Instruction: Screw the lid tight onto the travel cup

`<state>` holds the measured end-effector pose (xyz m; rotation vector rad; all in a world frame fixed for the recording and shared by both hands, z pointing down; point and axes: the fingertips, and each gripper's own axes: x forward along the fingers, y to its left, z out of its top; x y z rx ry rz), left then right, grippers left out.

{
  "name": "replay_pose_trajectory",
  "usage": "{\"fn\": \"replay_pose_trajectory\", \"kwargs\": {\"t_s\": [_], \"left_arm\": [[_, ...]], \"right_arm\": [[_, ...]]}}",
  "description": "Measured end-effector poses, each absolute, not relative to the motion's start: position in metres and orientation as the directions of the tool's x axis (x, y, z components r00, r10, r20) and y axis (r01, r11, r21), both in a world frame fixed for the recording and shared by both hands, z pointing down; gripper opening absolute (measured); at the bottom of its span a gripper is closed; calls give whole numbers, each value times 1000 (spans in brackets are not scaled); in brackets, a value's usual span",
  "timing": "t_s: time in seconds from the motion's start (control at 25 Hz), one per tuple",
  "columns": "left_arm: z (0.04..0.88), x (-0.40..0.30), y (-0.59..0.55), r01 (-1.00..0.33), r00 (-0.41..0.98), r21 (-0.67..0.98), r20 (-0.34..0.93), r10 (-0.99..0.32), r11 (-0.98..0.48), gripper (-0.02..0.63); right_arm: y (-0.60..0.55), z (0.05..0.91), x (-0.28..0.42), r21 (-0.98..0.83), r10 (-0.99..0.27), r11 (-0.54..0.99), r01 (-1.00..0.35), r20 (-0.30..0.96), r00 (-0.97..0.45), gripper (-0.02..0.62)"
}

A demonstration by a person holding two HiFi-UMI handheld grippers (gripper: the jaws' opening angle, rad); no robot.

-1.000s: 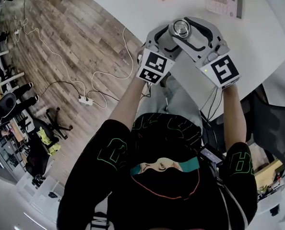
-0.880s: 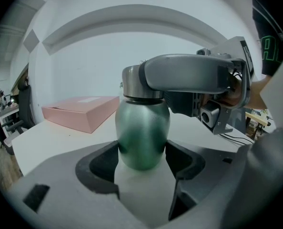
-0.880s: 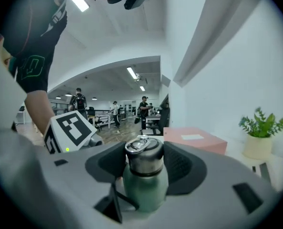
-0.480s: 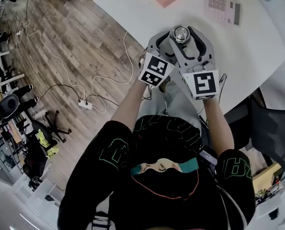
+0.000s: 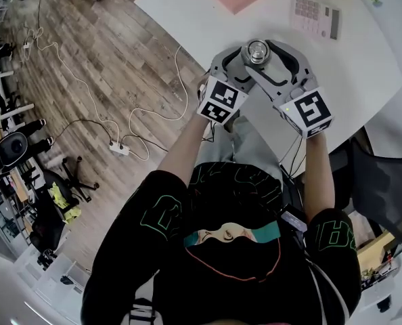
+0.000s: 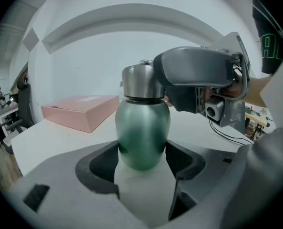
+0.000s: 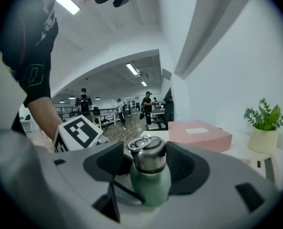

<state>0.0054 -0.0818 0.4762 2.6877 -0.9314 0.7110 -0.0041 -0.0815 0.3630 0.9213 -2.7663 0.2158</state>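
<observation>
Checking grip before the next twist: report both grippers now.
Left gripper: shut on the green cup body.
Right gripper: jaws opening, lid between them, not gripped.

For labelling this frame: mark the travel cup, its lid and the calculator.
travel cup [image 6: 142, 128], left gripper view, middle of its green body.
lid [image 7: 149, 159], right gripper view, its steel side.
calculator [image 5: 310, 12], head view, its keypad.

Black short-sleeved shirt [image 5: 236, 189] — green outline prints on sleeves.
</observation>
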Motion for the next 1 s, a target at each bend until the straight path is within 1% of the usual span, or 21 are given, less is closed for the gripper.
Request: {"fn": "replay_pose_trajectory", "kwargs": {"t_s": [0.08,0.36,0.48,0.6,0.76,1.0], "left_arm": [[475,5,-82,-622,686,38,508,-521,-782,321],[478,5,-82,-626,685,51,512,-518,-778,321],[479,5,-82,-625,688,55,510,-516,-779,321],[478,5,-82,-624,689,57,511,-514,-779,321],[477,5,-80,-622,690,59,512,-512,-781,321],[477,6,-81,-621,691,60,513,-509,-782,321]], "right_arm": [[-79,363,-3,-71,-525,826,-559,264,-809,285],[-79,358,-2,-91,-363,915,-393,237,-901,284],[-79,357,-3,-123,-295,933,-338,276,-915,282],[-82,356,-6,-93,-225,960,-265,309,-924,280],[-82,350,-10,-71,-126,985,-158,330,-936,267],[-82,350,-14,-136,15,990,-33,336,-942,267]]}}
